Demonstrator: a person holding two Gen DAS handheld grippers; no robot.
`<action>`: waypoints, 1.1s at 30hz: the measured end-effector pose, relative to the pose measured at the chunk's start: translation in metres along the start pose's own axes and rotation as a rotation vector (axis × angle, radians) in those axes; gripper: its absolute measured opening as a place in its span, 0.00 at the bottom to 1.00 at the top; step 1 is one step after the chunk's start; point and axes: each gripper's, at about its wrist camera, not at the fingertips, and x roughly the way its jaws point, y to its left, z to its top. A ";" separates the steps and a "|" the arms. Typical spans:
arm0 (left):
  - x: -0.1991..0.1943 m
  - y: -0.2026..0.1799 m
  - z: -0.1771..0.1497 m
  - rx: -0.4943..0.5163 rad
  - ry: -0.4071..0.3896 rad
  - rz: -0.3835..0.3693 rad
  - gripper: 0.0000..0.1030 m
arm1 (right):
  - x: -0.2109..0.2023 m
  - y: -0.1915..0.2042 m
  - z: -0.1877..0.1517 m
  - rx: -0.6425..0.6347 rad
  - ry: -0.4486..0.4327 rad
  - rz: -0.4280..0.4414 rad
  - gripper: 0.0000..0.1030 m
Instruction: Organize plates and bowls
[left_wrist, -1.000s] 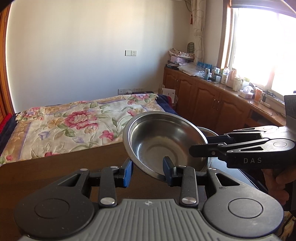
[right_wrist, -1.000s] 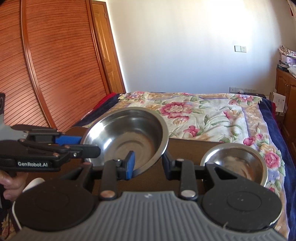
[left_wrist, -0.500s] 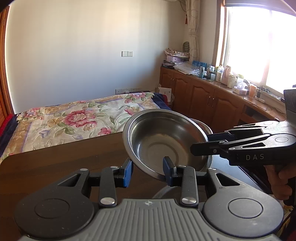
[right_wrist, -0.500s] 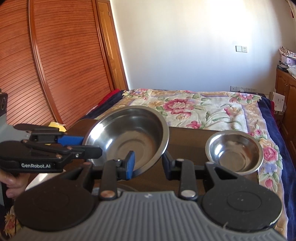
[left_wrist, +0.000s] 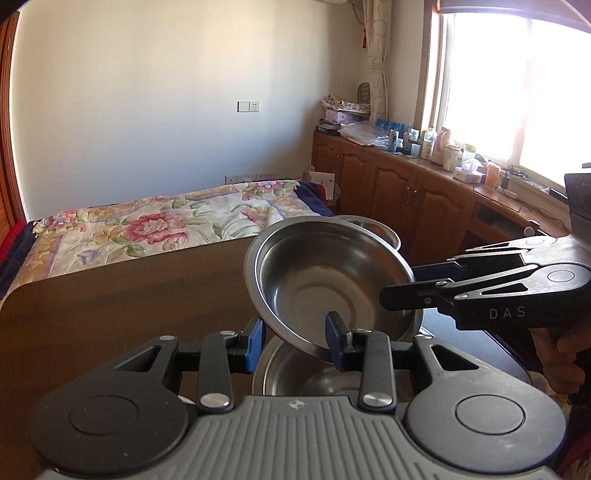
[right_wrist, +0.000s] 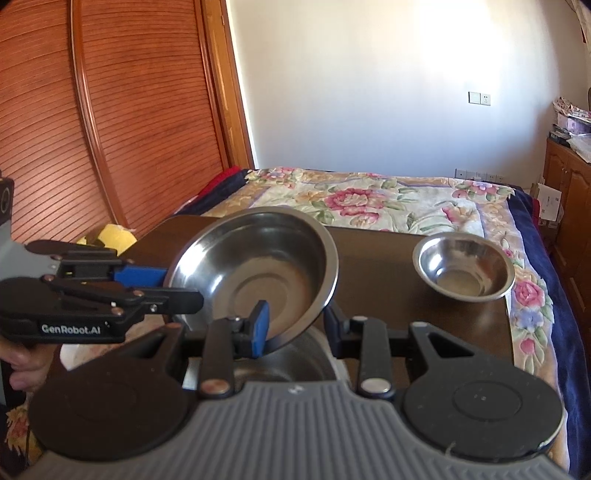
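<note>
A large steel bowl (left_wrist: 325, 280) (right_wrist: 258, 266) hangs tilted in the air over the near part of a dark wooden table (left_wrist: 110, 302) (right_wrist: 388, 266). My left gripper (left_wrist: 295, 339) (right_wrist: 181, 286) is shut on its left rim. On the opposite rim my right gripper (right_wrist: 295, 325) (left_wrist: 399, 286) is shut too. Right below the carried bowl a second steel bowl (left_wrist: 295, 373) (right_wrist: 291, 362) rests, mostly hidden by my fingers, with a white edge showing beside it. A small steel bowl (right_wrist: 463, 273) (left_wrist: 373, 223) stands at the table's far right corner.
A bed with a flowered quilt (left_wrist: 166, 221) (right_wrist: 369, 199) lies just past the table. Wooden cabinets (left_wrist: 424, 199) crowded with bottles run under the window on the right. Slatted wooden doors (right_wrist: 110, 110) stand on the left, with a yellow object (right_wrist: 114, 236) by the table's left edge.
Both grippers have carried the large bowl back toward the near side of the table. The second steel bowl has come into view beneath it, and the small bowl now lies farther off.
</note>
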 end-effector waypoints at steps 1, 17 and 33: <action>-0.003 -0.001 -0.002 0.000 -0.002 0.000 0.36 | -0.002 0.001 -0.002 -0.001 0.001 0.000 0.33; -0.007 -0.008 -0.045 0.002 0.048 -0.009 0.36 | -0.010 0.011 -0.037 0.021 0.036 0.019 0.34; -0.006 -0.011 -0.053 0.010 0.062 -0.023 0.36 | -0.009 0.014 -0.052 0.030 0.059 0.015 0.34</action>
